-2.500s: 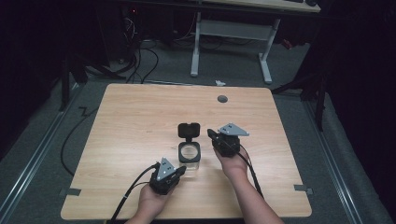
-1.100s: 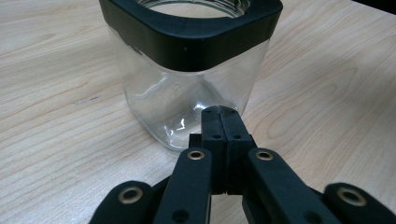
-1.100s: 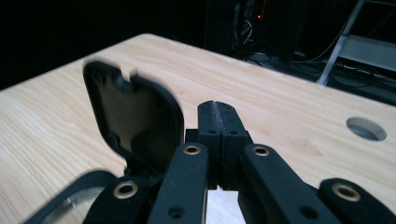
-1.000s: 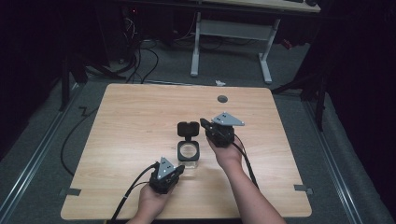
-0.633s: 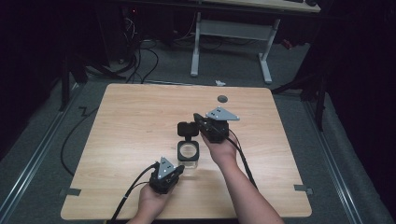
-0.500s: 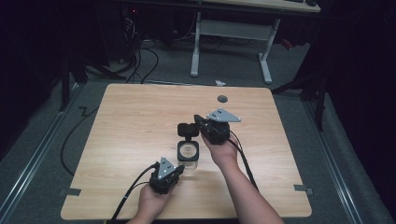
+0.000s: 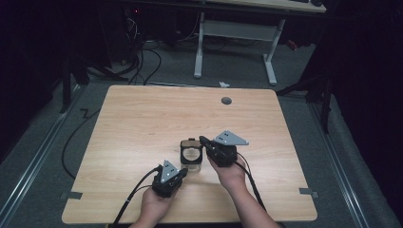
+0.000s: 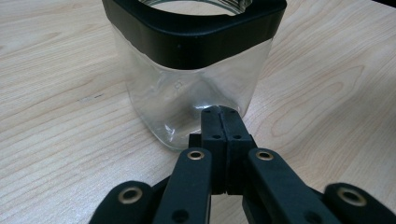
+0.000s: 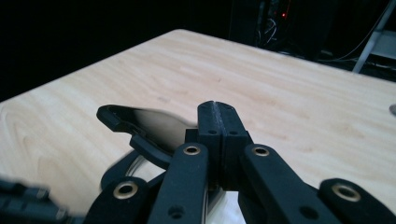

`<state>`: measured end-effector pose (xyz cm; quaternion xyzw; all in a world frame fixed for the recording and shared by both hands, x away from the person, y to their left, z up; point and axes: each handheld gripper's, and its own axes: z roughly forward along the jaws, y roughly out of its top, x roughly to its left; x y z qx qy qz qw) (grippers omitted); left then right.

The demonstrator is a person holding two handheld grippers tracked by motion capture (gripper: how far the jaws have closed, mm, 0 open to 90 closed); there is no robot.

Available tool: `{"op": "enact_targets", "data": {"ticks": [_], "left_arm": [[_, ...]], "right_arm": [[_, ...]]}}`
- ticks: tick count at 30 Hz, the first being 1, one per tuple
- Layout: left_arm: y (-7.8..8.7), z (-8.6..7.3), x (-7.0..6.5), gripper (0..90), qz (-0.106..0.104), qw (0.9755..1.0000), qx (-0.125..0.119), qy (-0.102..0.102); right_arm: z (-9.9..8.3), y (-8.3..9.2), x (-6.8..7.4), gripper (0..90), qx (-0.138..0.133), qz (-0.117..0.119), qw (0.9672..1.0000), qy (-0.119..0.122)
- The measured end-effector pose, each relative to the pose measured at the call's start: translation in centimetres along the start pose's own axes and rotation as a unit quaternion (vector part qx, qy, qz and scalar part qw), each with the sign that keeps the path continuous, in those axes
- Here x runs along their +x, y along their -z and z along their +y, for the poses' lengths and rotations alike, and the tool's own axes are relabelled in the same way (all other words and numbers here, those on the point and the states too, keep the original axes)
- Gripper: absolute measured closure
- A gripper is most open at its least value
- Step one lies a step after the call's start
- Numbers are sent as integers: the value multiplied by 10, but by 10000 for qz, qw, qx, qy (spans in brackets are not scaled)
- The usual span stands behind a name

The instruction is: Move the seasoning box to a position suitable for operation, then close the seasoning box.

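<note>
Left gripper: lower middle of the high view, jaws pressed together with nothing between them; in the left gripper view the tip sits against the jar's lower corner.
Jar: clear glass with a black collar, standing upright at the middle of the table, just right of the left gripper.
Lid: black, hinged, tilted partway over the mouth.
Right gripper: right of the jar, jaws pressed together and empty, tip at the lid.
Step, as I judge it: flipping the lid shut.
Doing it well: brace the jar low with the left tip; push the lid down over the hinge gently so the jar does not slide.
</note>
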<state>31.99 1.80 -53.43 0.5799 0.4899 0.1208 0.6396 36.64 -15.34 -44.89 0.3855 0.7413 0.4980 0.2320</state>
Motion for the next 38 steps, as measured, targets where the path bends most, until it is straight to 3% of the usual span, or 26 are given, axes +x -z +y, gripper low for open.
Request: {"op": "enact_targets", "data": {"ticks": [9, 14, 16, 18, 19, 20, 24, 25, 26, 27, 29, 30, 34, 36, 38], "left_arm": [[0, 0, 0, 890, -28, 10000, -19, -19], [6, 3, -2, 876, -178, 9998, -10, 63], [12, 7, -2, 867, -224, 9997, 7, 53], [22, 18, 5, 853, -150, 9996, -68, -246], [22, 18, 5, 845, -150, 9996, -68, -246], [29, 27, 15, 830, -68, 9993, -148, -326], [37, 42, 48, 742, 330, 9983, -107, -469], [37, 42, 48, 718, 330, 9983, -107, -469], [39, 47, 59, 718, 529, 9975, -138, -438], [44, 56, 72, 665, 644, 9973, -247, -265], [47, 60, 78, 637, 713, 9968, -330, -143], [50, 64, 90, 630, 870, 9952, -436, -81], [51, 64, 98, 612, 968, 9942, -459, 128], [50, 60, 95, 611, 952, 9946, -410, 43], [49, 59, 92, 602, 930, 9949, -385, -16]], "right_arm": [[-20, 18, 1, 894, -26, -20, 10000, -81], [-27, 28, -8, 872, -30, -141, 9998, -98], [-35, 36, -19, 859, 11, -320, 9993, -166], [-43, 42, -29, 837, 35, -438, 9987, -275], [-43, 42, -29, 837, 35, -438, 9987, -275], [-51, 50, -41, 793, 80, -614, 9973, -397], [-68, 66, -59, 703, 230, -986, 9939, -427], [-68, 66, -59, 703, 230, -986, 9939, -427], [-73, 71, -63, 671, 265, -1096, 9926, -455], [-85, 83, -72, 573, 373, -1314, 9894, -493], [-96, 93, -77, 480, 450, -1454, 9867, -570], [-103, 99, -79, 454, 429, -1567, 9850, -587], [-124, 115, -89, 413, 537, -1831, 9792, -683], [-127, 118, -94, 404, 570, -1880, 9772, -803], [-127, 118, -96, 396, 527, -1867, 9778, -796]]}}
